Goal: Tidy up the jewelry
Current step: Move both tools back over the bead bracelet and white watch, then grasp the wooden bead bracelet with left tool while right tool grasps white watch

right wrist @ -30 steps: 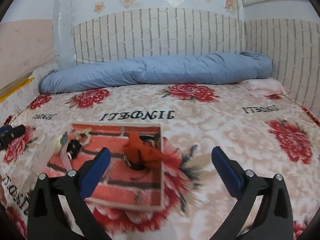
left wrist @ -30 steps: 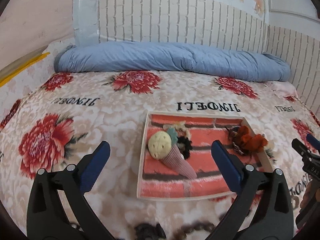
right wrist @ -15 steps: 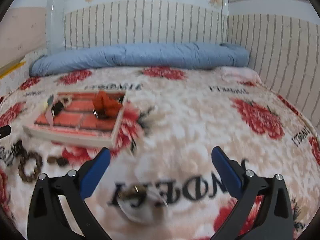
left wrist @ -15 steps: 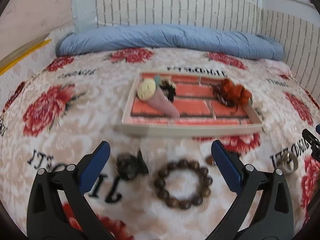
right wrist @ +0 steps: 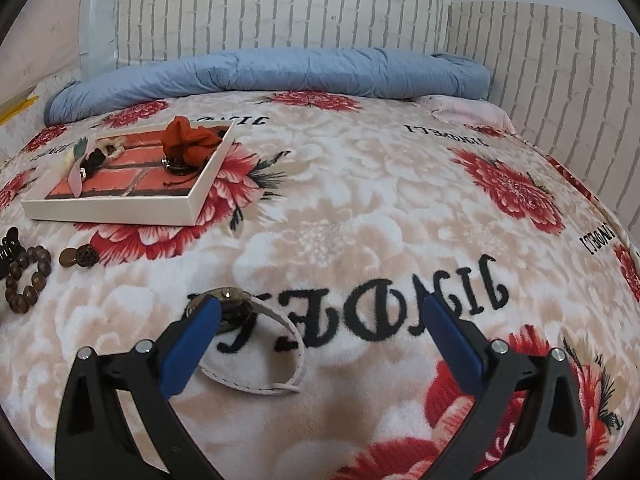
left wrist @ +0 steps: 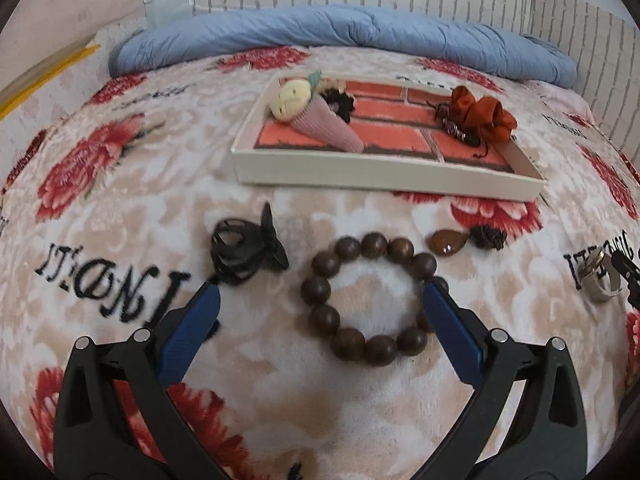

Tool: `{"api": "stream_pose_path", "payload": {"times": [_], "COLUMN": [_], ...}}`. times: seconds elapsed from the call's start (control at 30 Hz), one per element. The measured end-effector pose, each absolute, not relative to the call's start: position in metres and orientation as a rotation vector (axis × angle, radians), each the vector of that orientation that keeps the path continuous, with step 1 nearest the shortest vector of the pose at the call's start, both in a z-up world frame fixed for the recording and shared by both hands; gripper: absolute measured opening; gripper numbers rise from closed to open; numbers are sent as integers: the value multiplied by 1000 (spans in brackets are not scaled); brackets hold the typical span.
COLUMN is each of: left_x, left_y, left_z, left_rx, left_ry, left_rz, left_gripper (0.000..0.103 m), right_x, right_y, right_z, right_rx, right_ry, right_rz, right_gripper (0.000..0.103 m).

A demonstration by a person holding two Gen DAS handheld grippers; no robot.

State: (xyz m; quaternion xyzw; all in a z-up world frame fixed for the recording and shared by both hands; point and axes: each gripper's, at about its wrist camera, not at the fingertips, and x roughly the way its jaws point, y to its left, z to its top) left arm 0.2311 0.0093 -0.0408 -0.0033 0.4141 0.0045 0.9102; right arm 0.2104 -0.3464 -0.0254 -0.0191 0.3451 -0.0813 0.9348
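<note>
Nearest the left gripper point(left wrist: 320, 304), whose jaws stand wide apart and empty, a wooden bead bracelet point(left wrist: 370, 298) lies flat on the bed blanket point(left wrist: 120, 240); the beads look hard, smooth and likely to roll, so pinching across one side of the loop seems safest. The right gripper point(right wrist: 320, 312), equally spread, hovers over a watch point(right wrist: 248, 328) whose soft white strap should flex. Farther off sits the tray point(left wrist: 384, 182).

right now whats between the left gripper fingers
The wooden bead bracelet lies on the blanket between the open left gripper fingers, untouched; the left wrist view shows it.
</note>
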Motion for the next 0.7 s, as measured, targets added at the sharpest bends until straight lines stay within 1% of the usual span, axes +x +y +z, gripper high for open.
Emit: {"api": "stream_pose_path", "payload": {"times": [0.3, 0.33, 0.4, 0.43, 0.47, 0.5, 0.57, 0.6, 0.7], "left_x": [236, 237, 239, 239, 240, 240, 242, 242, 244], "left_y": [8, 7, 5, 4, 3, 3, 3, 3, 4], "left_z": [-55, -56, -59, -60, -61, -62, -62, -62, -64], "left_rx": [-3, 3, 9, 12, 13, 12, 8, 5, -13], "left_ry": [879, 883, 896, 901, 906, 908, 911, 913, 922], "left_rz": [2, 3, -9, -13, -20, -27, -36, -40, -57], "left_gripper": [97, 97, 91, 89, 86, 84, 82, 81, 79], "right_x": [219, 220, 222, 224, 224, 226, 230, 231, 231], "right_y": [-353, -352, -350, -349, -349, -349, -351, -352, -352], "right_z": [-38, -40, -43, -44, -45, -48, -53, -54, -56], "right_rx": [-17, -22, -31, -37, -37, -36, -18, -8, 0], "right_ry": [768, 778, 790, 800, 807, 818, 851, 859, 861], "right_rz": [-193, -193, -191, -191, -188, -183, -163, -150, -138], "right_gripper": [99, 98, 97, 94, 86, 80, 63, 61, 58]}}
